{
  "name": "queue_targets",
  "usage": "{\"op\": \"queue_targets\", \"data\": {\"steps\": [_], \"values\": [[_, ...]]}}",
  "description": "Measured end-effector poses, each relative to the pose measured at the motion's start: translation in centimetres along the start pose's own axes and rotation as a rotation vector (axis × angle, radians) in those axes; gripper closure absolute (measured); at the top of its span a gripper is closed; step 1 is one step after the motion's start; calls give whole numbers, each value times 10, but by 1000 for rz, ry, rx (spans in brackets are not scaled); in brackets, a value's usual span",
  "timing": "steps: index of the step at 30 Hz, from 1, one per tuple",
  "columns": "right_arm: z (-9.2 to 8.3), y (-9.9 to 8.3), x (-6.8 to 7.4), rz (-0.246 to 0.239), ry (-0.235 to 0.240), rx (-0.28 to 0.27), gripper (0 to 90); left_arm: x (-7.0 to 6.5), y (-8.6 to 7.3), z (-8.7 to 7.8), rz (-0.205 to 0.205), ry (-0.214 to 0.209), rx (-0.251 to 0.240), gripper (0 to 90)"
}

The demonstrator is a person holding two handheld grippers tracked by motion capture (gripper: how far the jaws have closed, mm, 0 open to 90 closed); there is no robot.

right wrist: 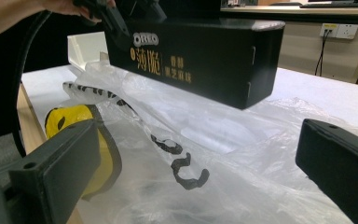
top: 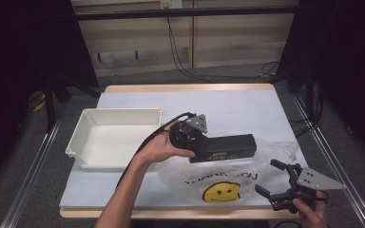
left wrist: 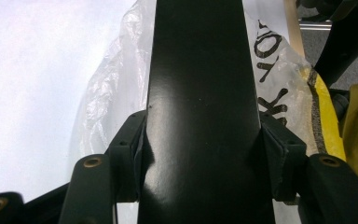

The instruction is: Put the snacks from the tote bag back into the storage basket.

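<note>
A long black Oreo box (top: pixel 228 147) hangs just above a clear plastic bag (top: pixel 218 183) with a yellow smiley face. My left gripper (top: pixel 192 137) is shut on the box's left end. In the left gripper view both pads (left wrist: pixel 135 154) press the sides of the black box (left wrist: pixel 200 107), with the bag (left wrist: pixel 279 84) below. My right gripper (top: pixel 278 183) stands open at the table's front right, beside the bag's edge. In the right gripper view its jaws frame the crumpled bag (right wrist: pixel 205 154) with nothing between them, and the box (right wrist: pixel 200 56) floats above it.
A white rectangular bin (top: pixel 114 137) stands on the table's left side, close to my left hand. The table (top: pixel 180 97) has a pale blue cover and wooden edges. Cables run across the floor behind it, and dark stands flank both sides.
</note>
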State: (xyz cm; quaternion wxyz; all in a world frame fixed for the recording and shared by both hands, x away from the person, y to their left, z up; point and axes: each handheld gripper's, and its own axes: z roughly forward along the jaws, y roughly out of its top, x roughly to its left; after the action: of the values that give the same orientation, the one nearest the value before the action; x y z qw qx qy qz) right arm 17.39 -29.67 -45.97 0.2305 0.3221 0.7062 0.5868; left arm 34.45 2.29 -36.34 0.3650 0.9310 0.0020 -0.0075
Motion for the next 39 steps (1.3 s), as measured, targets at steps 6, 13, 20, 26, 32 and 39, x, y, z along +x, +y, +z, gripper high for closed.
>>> {"op": "queue_targets", "data": {"steps": [6, 13, 20, 26, 32, 39], "values": [[-1, 1, 1, -7, -6, -5, 0, 2, -4, -14, -6, 12, -16, 427], [-1, 1, 0, -8, -6, -5, 0, 3, -10, -29, -14, 38, -28, 427], [-1, 1, 0, -5, 4, 1, 7, 4, -15, -41, -8, 29, -41, 427], [-1, 1, 0, -9, 4, 1, 6, 8, -20, -52, -29, 50, -55, 427], [-1, 1, 0, 0, 1, -4, 6, 11, -27, -63, -39, 72, -53, 427], [-1, 1, 0, 5, -3, -14, 8, 15, -38, -77, -50, 91, -62, 427]]}}
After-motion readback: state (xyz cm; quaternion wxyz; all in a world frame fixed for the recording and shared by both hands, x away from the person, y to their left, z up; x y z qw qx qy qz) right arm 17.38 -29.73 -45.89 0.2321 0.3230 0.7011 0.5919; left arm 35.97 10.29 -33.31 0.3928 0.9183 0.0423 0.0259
